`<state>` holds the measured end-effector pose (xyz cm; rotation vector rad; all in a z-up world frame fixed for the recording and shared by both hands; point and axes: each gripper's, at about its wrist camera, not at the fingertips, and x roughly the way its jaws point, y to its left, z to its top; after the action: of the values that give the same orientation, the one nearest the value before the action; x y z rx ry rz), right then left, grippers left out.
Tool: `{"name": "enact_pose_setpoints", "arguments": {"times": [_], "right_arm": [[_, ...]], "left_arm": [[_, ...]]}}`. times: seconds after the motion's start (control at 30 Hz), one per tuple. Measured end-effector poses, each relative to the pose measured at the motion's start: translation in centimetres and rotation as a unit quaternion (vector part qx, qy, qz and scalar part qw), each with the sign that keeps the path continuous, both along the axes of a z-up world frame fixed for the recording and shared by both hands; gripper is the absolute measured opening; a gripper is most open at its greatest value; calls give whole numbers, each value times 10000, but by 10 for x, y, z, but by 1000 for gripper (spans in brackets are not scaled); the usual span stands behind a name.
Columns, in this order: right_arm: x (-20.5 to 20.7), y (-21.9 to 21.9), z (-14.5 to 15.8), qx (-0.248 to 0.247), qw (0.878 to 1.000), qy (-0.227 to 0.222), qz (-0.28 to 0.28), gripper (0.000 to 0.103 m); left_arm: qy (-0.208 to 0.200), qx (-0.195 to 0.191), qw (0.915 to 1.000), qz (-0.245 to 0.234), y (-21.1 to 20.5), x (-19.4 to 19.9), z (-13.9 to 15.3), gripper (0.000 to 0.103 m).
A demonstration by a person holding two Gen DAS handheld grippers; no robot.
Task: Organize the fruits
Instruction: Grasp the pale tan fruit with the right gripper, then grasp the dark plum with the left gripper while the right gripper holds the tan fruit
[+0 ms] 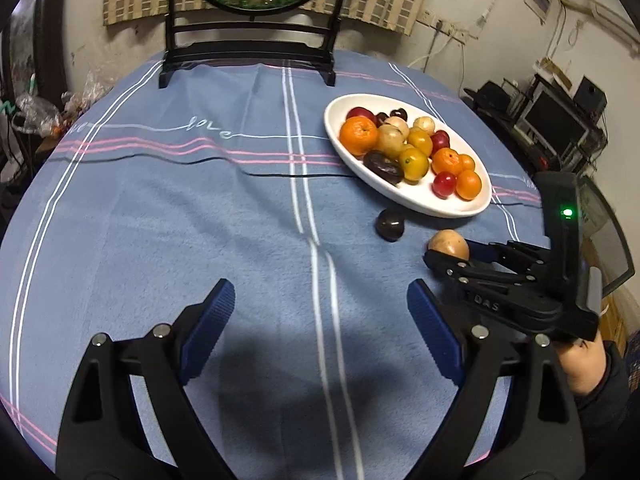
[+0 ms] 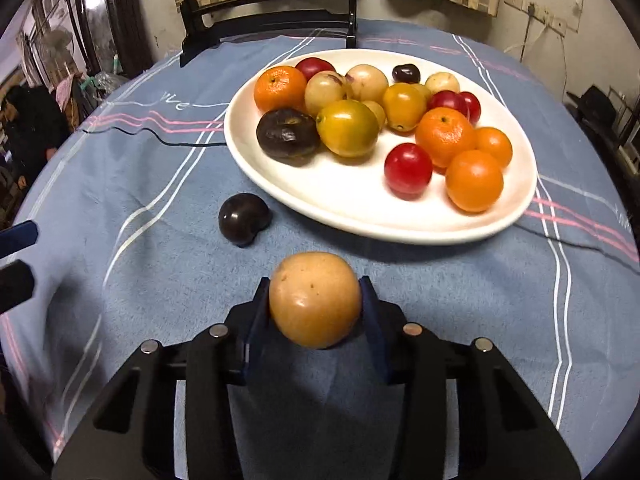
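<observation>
A white oval plate (image 2: 352, 220) holds several fruits: oranges, red and dark plums, yellow and pale ones. On the blue cloth in front of it lie a dark plum (image 2: 244, 218) and a tan round fruit (image 2: 316, 300). My right gripper (image 2: 316, 294) is shut on the tan fruit, one blue pad against each side, low over the cloth. In the left wrist view the same tan fruit (image 1: 448, 242) sits in the right gripper (image 1: 450, 258), near the dark plum (image 1: 390, 224) and the plate (image 1: 400, 196). My left gripper (image 1: 320, 286) hangs open over bare cloth with nothing between its fingers.
A dark chair (image 1: 248, 52) stands at the table's far side. A thin black cable (image 1: 280, 175) runs across the cloth to the plate. Shelves with a monitor (image 1: 556, 120) stand beyond the table's right edge. A hand (image 1: 580, 364) holds the right gripper.
</observation>
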<state>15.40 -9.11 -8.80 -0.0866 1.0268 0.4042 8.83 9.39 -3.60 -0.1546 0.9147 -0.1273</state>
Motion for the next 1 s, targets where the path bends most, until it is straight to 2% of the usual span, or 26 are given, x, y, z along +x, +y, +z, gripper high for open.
{"name": "enact_pose_setpoints", "arguments": {"times": [0.17,0.3,0.43,0.57,0.7,0.77,0.83,0.9,1.0], "right_arm": [[-26,-27,15,347,9994,-26,-26,44],[-46,-58,20,471,9987,-72,-186,44],[-54,-81,17,614,9977,-2,-303,44],[-53,-96,17,795,9962,2,-360,44],[-52,-99,16,1000,9945,47,-307,44],[-53,-99,15,1005,9945,62,-281,44],[-53,-98,14,1004,9946,82,-260,44],[-54,-96,14,984,9948,95,-246,44],[-54,-93,13,959,9950,121,-237,44]], "left_arm": [[21,234,9992,-330,-29,21,-2,90],[138,314,9970,-700,-58,46,-17,90],[299,643,9950,-707,-78,72,-38,90],[331,785,9941,-667,-85,90,-51,89],[443,758,9940,-660,-87,101,-60,70],[339,868,9936,-646,-89,101,-62,69],[249,867,9939,-639,-89,100,-61,56],[239,710,9948,-695,-86,99,-59,29],[291,475,9957,-746,-84,95,-57,28]]}}
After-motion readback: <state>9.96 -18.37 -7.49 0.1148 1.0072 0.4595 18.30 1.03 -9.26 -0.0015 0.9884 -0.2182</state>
